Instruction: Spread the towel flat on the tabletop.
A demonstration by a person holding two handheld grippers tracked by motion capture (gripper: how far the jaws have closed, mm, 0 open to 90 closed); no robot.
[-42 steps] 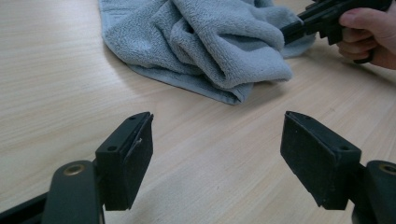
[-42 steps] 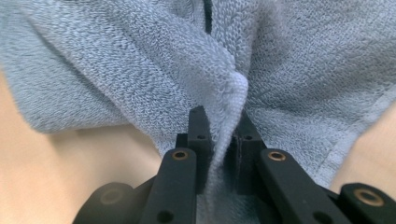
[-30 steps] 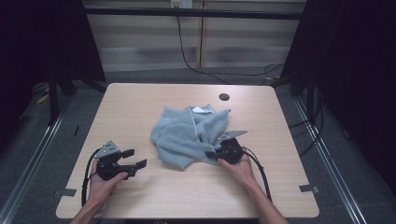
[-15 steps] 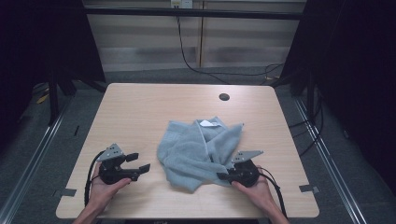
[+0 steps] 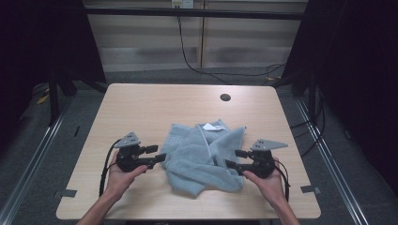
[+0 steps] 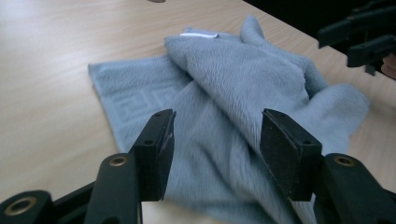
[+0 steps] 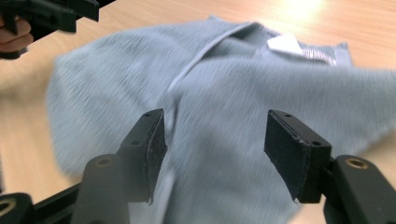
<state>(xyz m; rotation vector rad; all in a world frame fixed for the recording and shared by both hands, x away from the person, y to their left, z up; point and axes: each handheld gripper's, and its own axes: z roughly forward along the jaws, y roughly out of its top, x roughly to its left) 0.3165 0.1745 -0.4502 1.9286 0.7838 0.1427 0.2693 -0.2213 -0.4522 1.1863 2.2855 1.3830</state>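
Rumpled grey towel (image 5: 202, 157) loose on the surface (image 5: 141, 108) between left tool (image 5: 156, 153), jaws just closing but empty, and right tool (image 5: 234, 158), just opened; folding apparently barely begun.

One camera looked down from above the person's side, facing forward over the whole table (image 5: 141, 108). Two more rode low on the grippers, close to the tabletop, facing each other across the crumpled grey towel (image 5: 202, 157), which all three views shared.
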